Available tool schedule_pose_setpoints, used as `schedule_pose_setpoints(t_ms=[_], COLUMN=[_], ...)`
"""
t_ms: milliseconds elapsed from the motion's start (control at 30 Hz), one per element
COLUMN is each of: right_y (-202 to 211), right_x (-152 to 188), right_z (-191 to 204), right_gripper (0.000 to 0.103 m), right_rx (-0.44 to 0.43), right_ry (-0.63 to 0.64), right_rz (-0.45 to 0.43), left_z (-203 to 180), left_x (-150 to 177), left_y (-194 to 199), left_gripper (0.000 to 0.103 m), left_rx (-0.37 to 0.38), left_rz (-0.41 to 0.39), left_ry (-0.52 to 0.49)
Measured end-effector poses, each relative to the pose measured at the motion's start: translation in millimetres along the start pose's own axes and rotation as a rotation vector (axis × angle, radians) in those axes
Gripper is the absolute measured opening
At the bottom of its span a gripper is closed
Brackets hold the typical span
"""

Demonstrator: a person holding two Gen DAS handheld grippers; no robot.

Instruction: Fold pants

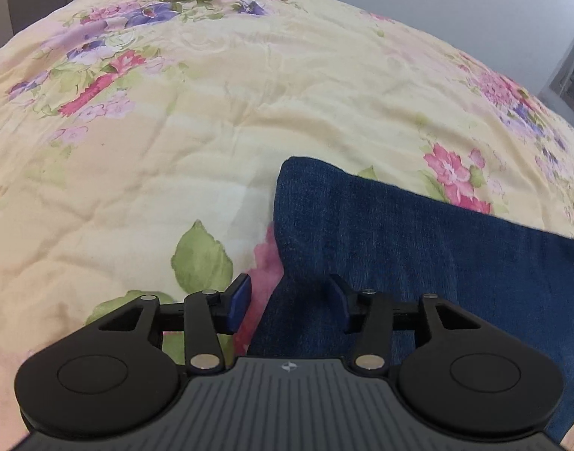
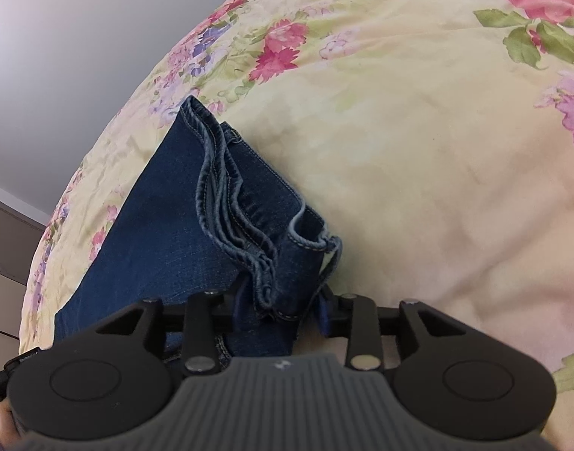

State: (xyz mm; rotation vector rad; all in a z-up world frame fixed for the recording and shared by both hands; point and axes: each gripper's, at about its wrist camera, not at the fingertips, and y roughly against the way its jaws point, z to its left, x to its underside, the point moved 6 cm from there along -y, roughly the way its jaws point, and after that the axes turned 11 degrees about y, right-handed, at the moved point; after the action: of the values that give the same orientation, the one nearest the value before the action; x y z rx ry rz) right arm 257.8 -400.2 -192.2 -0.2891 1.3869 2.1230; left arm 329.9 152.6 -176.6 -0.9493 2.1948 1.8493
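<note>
Denim jeans (image 2: 166, 233) on the quilt (image 1: 174, 131) look heavy, limp; I'd grip thick hems. Left gripper (image 1: 288, 302) gapes empty at their folded edge; right gripper (image 2: 283, 306) loosely straddles hems.

- The pants (image 1: 418, 263) run off the left wrist view's right edge and vanish under the left gripper's (image 1: 288, 302) body.
- In the right wrist view the right gripper (image 2: 283, 306) hides the pants' near end; whether its pads press the denim cannot be told.
- The floral quilt (image 2: 418, 150) is cut off at the right edge.
- A hand (image 2: 3, 426) shows only partly at the bottom-left corner.
</note>
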Motion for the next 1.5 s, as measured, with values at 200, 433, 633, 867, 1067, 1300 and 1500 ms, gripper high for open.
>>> schedule_pose_setpoints(t_ms=[200, 433, 633, 867, 1067, 1300, 1500], right_y=[20, 49, 74, 82, 75, 40, -17], right_x=[-3, -4, -12, -28, -47, -67, -62], right_z=[0, -10, -12, 1, 2, -17, -14], right_gripper=[0.052, 0.056, 0.061, 0.068, 0.076, 0.081, 0.081], right_rx=[0.055, 0.110, 0.106, 0.078, 0.025, -0.065, -0.271], right_ry=[0.101, 0.150, 0.222, 0.334, 0.347, 0.232, 0.115], right_rz=[0.005, -0.015, -0.045, -0.043, -0.024, 0.039, 0.153], left_z=[2, -2, -47, -107, -159, -213, -229], left_x=[25, 32, 36, 39, 45, 56, 57], left_y=[22, 35, 70, 77, 55, 18, -9], left_gripper=[0.056, 0.057, 0.056, 0.056, 0.056, 0.050, 0.050], left_rx=[-0.034, -0.115, -0.109, -0.002, 0.081, 0.152, 0.175], left_rz=[0.088, 0.122, 0.001, -0.031, -0.009, 0.042, 0.074], left_ry=[-0.101, -0.128, -0.300, -0.314, -0.288, -0.306, -0.309])
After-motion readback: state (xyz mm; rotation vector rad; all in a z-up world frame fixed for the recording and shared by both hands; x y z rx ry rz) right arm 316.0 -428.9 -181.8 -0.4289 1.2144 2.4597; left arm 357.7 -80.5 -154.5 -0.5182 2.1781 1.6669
